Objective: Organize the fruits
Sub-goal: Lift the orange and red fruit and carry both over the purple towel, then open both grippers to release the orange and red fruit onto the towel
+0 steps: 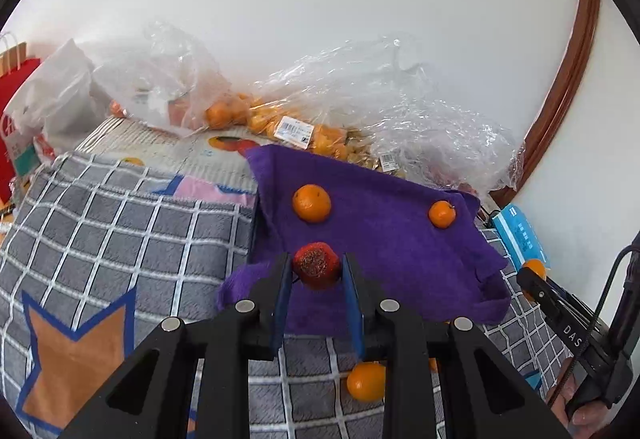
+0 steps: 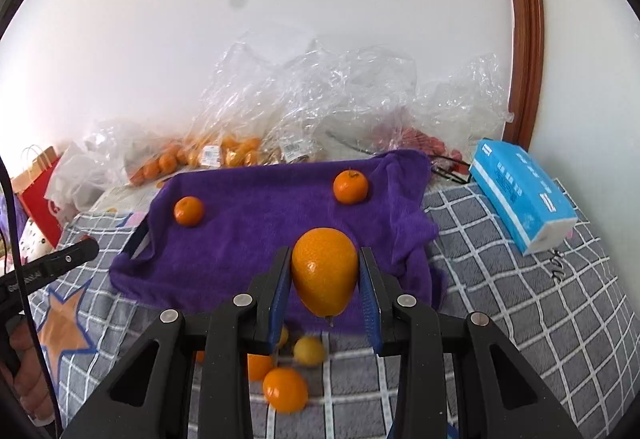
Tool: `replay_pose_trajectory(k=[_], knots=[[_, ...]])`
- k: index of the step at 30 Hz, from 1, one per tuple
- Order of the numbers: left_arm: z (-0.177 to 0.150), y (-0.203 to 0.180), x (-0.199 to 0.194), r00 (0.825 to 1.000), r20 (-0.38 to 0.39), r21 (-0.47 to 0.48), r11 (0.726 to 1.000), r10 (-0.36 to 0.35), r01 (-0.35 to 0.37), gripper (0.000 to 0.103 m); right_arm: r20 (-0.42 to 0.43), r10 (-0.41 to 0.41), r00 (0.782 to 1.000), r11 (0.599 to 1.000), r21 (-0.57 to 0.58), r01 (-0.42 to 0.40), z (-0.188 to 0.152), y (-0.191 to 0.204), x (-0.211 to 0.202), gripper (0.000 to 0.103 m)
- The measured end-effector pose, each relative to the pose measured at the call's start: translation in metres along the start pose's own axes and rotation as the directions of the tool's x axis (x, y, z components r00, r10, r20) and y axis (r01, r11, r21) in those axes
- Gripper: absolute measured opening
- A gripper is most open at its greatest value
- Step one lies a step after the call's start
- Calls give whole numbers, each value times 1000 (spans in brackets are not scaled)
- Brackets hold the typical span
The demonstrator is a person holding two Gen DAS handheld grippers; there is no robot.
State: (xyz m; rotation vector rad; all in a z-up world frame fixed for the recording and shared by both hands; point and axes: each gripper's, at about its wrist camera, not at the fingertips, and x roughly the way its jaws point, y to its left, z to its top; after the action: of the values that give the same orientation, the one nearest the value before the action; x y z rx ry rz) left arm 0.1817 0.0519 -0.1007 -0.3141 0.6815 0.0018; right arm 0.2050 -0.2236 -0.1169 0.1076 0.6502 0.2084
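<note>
My left gripper (image 1: 317,266) is shut on a small red fruit (image 1: 316,265) and holds it over the near edge of a purple towel (image 1: 384,239). Two mandarins lie on the towel, one at the left (image 1: 311,203) and one at the right (image 1: 442,214). My right gripper (image 2: 325,271) is shut on an oval orange fruit (image 2: 324,271) above the towel's near edge (image 2: 256,239). The same two mandarins show there, left (image 2: 188,211) and right (image 2: 350,186). Several loose orange fruits (image 2: 285,389) lie on the checked blanket under the right gripper.
Clear plastic bags with oranges (image 1: 256,115) and red fruit (image 2: 424,139) lie behind the towel by the wall. A blue tissue pack (image 2: 524,195) sits at the right. A red paper bag (image 1: 12,111) and a white bag stand at the far left. A wooden door frame (image 2: 528,39) rises on the right.
</note>
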Motion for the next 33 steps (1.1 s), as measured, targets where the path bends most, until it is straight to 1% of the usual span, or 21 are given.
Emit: replay_pose_trajectory(k=[2,5,8,13,18,22,27,33], knots=[[5,-4,8,1000,-2,20,1000,3,-3,24,-7,-8,1000,1000,5,8,5,-1,8,33],[11,-9,21,1000,-18,25,1000,-14,15,24,-23,-26,999,999,27,26,12,-6,21,32],[16,-13,34,1000,-26,33,999,-14,15,24,-25,-33,999,998,46,34,18,-11,30,33],[24,-17,53,999,-34,18,1000,-11,12,24,-20,-33,999,998,56,34,32,-18,46,32],[25,-20,63,1000,-7,34,999,2,-1,24,-4,-14,1000,997,76,14,42,-24,61,32],[20,-14,70,1000,5,29,1000,-11,11,24,-26,-6,1000,995,101,8,37,-30,75,33],[15,-11,78,1000,-8,33,999,-21,21,24,-67,-16,998,994,110,24,29,-37,95,33],[11,-8,88,999,-41,23,999,-30,31,24,-102,-6,995,993,118,18,22,-43,110,33]])
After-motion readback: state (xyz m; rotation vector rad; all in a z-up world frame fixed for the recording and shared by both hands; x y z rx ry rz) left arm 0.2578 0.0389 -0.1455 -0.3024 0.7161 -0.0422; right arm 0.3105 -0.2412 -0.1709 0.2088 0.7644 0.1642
